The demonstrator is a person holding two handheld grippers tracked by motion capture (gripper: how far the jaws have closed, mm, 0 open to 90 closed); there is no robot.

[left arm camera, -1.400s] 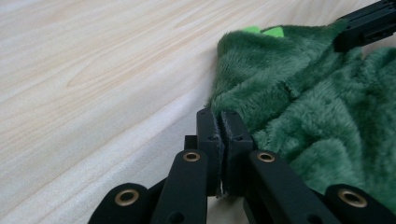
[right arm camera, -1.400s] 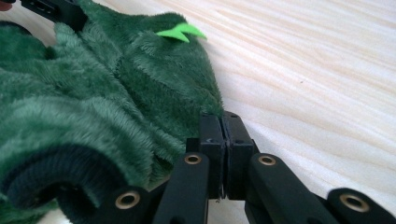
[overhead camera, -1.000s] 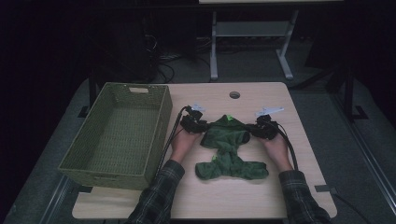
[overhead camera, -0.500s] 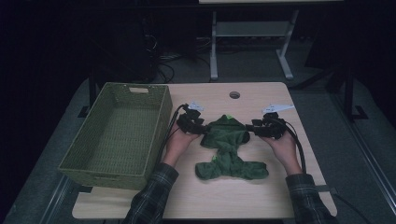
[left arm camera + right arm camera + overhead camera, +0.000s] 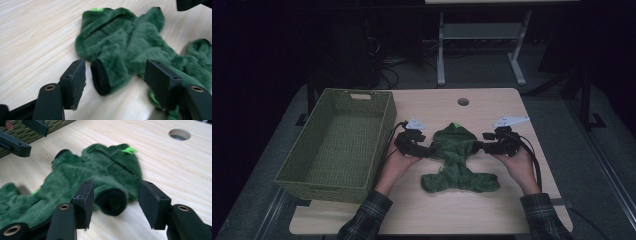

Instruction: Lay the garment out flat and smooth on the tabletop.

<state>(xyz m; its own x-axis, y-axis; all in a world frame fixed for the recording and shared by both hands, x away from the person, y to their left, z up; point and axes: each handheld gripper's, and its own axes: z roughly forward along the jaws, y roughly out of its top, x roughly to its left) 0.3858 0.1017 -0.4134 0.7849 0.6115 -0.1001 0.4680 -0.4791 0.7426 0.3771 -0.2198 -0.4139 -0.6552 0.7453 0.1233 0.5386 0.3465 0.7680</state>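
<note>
Your small fuzzy dark green garment [image 5: 456,161] lies flat on the pale wooden counter [image 5: 492,215], about in the middle between the left and right edges. Its hood end with a bright green tab [image 5: 129,150] points to the far side, and the wider lower part lies nearer to you.

Your left gripper [image 5: 418,148] is at the left sleeve. Its fingers [image 5: 73,82] have just been opening and now stand apart, with the black-lined sleeve cuff [image 5: 99,77] between them; the pads do not press on it. Your right gripper [image 5: 490,147] is at the right sleeve in the same way: its fingers [image 5: 84,202] have also just been opening, and the right sleeve cuff [image 5: 112,201] sits in the gap, just beside the left finger in the right gripper view, while some free space remains before the other finger.

On the left, the green woven rectangular basket [image 5: 327,180] stands on the counter with its long right wall close to your left hand [image 5: 398,165], so there is little room on that side. To the right of your right hand [image 5: 521,167] you have a strip of bare counter before the right edge. On the far side, a round cable hole [image 5: 463,101] is in the counter, well apart from the hood, with open surface between them. Near you, bare counter remains between the garment's lower part and the near edge.
</note>
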